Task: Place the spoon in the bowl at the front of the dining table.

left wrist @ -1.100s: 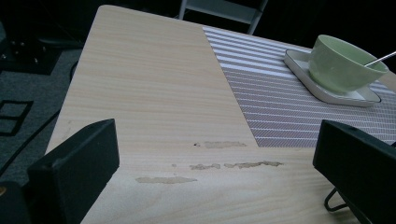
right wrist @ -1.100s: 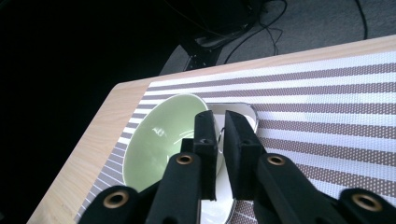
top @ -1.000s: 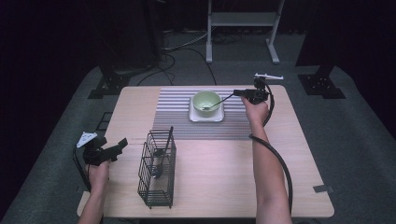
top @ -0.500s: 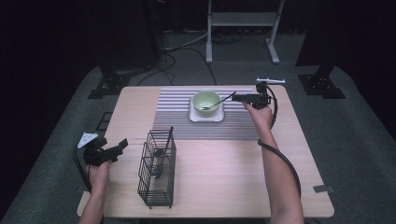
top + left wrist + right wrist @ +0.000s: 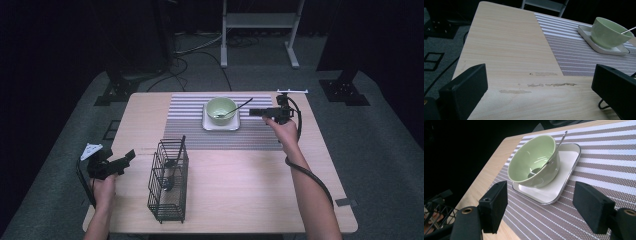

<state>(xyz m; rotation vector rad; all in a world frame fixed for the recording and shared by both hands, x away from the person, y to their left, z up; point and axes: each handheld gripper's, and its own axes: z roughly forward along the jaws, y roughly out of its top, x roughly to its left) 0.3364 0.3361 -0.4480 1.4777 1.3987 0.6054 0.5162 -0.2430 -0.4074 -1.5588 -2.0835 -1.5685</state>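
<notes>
We are holding the right gripper point(image 5: 256, 111) spread wide beside the green bowl point(image 5: 221, 108), a spoon point(image 5: 235, 108) resting inside; our left gripper point(image 5: 126, 159) is hanging spread near the wire basket point(image 5: 168, 181).

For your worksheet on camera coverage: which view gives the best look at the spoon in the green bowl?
The right gripper view: the spoon lies close, its head inside the green bowl, handle leaning over the rim. The high view shows it small. The left gripper view catches just the handle's end.
</notes>
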